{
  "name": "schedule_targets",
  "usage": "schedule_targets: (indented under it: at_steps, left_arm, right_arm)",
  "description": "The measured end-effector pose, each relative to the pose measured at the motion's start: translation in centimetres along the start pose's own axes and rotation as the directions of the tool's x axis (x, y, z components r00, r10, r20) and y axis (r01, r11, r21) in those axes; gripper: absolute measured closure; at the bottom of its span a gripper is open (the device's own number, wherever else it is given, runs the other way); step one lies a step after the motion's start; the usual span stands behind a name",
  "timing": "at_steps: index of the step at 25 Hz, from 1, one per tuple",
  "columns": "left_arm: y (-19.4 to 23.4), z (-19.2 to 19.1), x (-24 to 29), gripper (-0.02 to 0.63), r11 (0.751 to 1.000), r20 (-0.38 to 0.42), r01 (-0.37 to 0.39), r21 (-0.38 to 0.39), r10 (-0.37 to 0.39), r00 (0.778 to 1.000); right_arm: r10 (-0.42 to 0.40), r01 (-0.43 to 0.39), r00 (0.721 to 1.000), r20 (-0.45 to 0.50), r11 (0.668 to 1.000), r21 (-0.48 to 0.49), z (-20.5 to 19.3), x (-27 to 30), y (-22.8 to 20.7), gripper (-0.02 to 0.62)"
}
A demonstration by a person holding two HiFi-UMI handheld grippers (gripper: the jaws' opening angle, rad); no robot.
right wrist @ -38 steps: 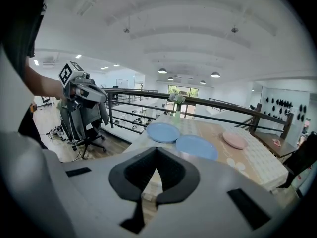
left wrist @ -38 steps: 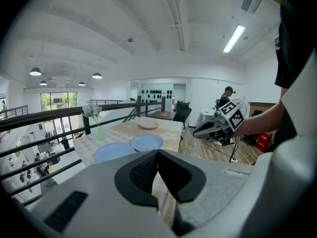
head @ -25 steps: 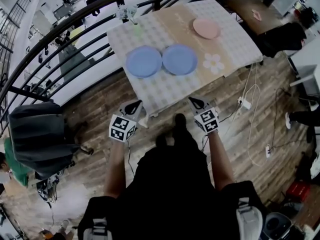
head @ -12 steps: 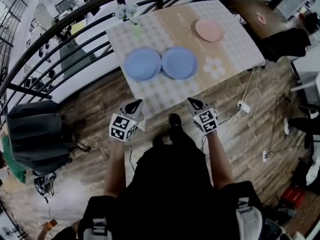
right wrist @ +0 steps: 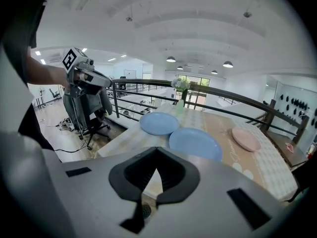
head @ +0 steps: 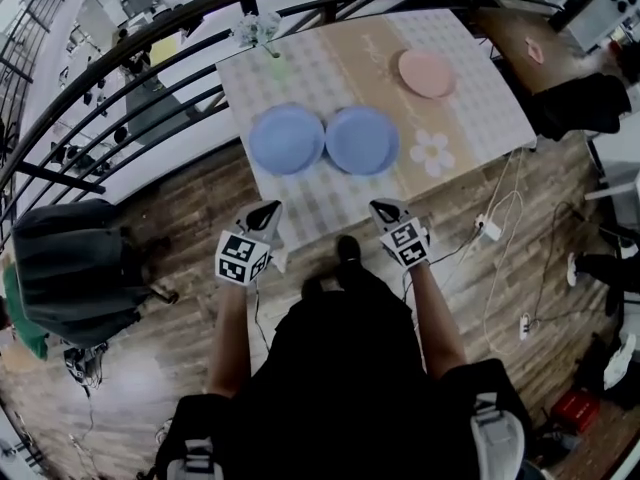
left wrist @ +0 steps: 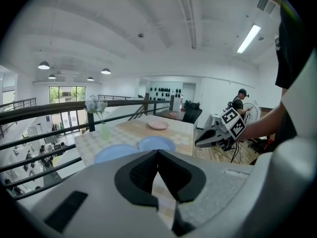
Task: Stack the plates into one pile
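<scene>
Blue plates (head: 287, 139) lay untouched; left gripper (head: 268, 209) and right gripper (head: 381, 207), both pressed together and empty, should spread before approaching a rim low.

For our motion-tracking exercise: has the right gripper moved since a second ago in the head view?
Yes. The right gripper has come forward, closer to the near edge of the table, its jaws shut and empty.
</scene>
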State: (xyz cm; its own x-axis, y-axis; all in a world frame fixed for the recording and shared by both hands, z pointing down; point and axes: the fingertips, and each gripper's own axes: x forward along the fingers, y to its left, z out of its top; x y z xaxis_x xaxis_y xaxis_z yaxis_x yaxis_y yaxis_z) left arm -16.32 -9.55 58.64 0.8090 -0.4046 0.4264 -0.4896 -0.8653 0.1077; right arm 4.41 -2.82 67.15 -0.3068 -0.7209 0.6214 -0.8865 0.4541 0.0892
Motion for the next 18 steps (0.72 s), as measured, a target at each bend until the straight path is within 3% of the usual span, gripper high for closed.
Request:
schedule_targets:
  at_steps: [18]
  left_arm:
    - [1.2,1.3,4.9,0.606,0.995,-0.031,-0.080,-0.064,0.078,0.996]
  right_arm:
    - [0.126,-0.141,0.986,-0.106,0.979,-0.149,-1.2,6.3,-4.9,0.597]
